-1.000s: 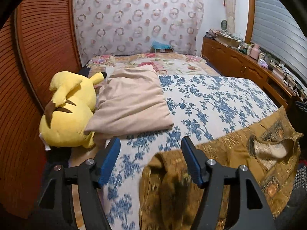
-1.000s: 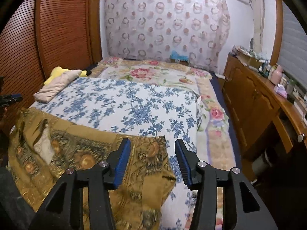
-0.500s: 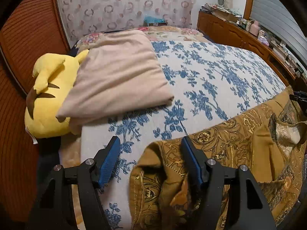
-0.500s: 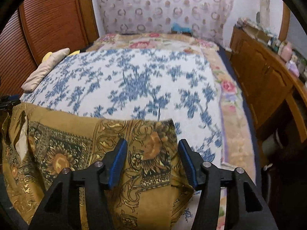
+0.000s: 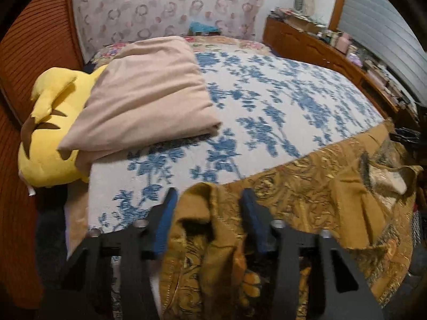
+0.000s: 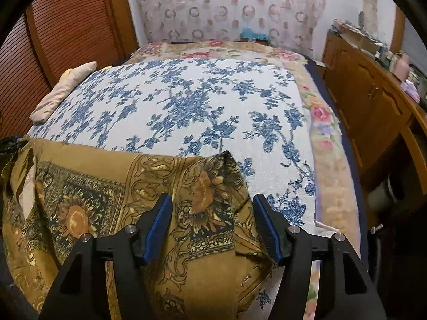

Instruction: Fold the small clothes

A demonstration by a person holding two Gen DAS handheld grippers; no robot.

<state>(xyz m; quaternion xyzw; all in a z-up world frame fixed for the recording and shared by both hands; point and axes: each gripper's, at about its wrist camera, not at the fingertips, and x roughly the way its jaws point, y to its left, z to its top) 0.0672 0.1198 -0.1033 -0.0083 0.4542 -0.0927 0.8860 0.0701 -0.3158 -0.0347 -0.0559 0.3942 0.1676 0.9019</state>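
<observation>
A golden-brown patterned garment (image 5: 320, 202) lies across the near edge of the bed, with its pale inner lining showing at one end. It also shows in the right wrist view (image 6: 80, 202). My left gripper (image 5: 209, 200) is open, its blue-padded jaws on either side of the garment's left corner. My right gripper (image 6: 213, 210) is open, its jaws either side of the garment's right corner. Neither pair of jaws is closed on the cloth.
The bed has a white cover with blue flowers (image 5: 280, 106). A beige folded pillowcase (image 5: 149, 98) rests on a yellow plush toy (image 5: 48, 138) at the left. A wooden dresser (image 6: 373, 112) with clutter runs along the right. A brown slatted wardrobe (image 6: 66, 32) stands at the left.
Both grippers have moved forward and lower over the garment's corners. The cloth now lies further between the open jaws of each.
</observation>
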